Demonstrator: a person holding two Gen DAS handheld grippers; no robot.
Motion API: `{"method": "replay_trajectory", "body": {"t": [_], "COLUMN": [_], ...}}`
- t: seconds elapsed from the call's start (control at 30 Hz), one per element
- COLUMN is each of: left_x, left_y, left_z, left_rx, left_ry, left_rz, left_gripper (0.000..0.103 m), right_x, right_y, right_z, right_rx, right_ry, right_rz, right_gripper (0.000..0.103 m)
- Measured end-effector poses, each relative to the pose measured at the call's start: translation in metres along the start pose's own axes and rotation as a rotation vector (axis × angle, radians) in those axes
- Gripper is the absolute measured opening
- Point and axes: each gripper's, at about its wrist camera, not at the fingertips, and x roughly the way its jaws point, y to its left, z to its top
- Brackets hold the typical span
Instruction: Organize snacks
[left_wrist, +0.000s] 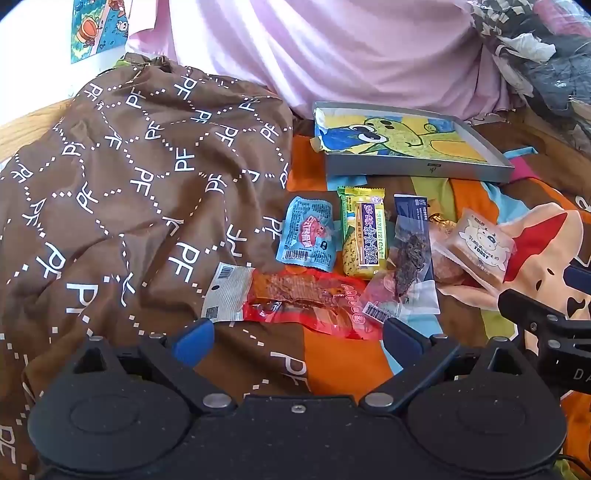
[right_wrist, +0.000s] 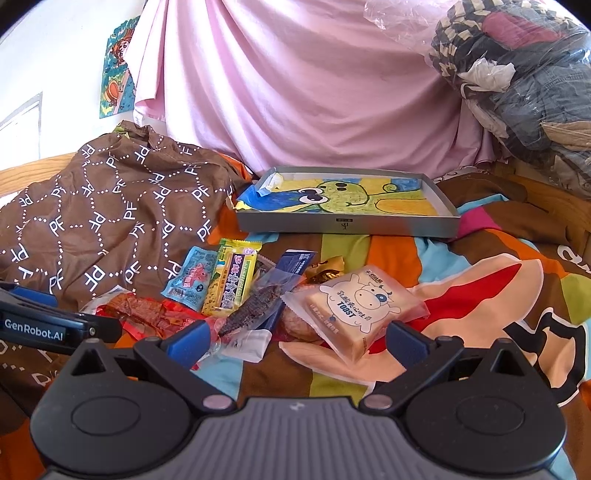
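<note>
Both wrist views face forward, low and close — sharing the snack pile (left_wrist: 354, 258).

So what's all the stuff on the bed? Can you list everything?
tray: 1, grey, cartoon drawing inside, behind the snacks
toast pack: 1, pale with a cow, rightmost snack
blue packet: 1, light blue, left of the yellow bar
yellow bar: 1, yellow, middle
red packet: 1, red, front left
dark dried snack: 1, clear wrapper, centre
gold wrapper: 1, behind the toast pack
brown cloth: 1, PF print, left
pink sheet: 1, behind
left gripper: open, empty
right gripper: open, empty
</note>
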Motion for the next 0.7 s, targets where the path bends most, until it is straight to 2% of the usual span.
{"method": "replay_trajectory", "body": {"t": [0.7], "left_x": [0.0006], "left_y": [0.0006], "left_z": [-0.0030], "left_rx": [0.001], "left_ry": [0.008], "left_rz": [0.001], "left_gripper": [0.098], "right_x": [0.0011], "right_y": [0.0013], "right_z": [-0.0023], "right_rx": [0.001], "right_ry": [0.008], "right_rz": [0.003], "right_gripper": [0.103]}}
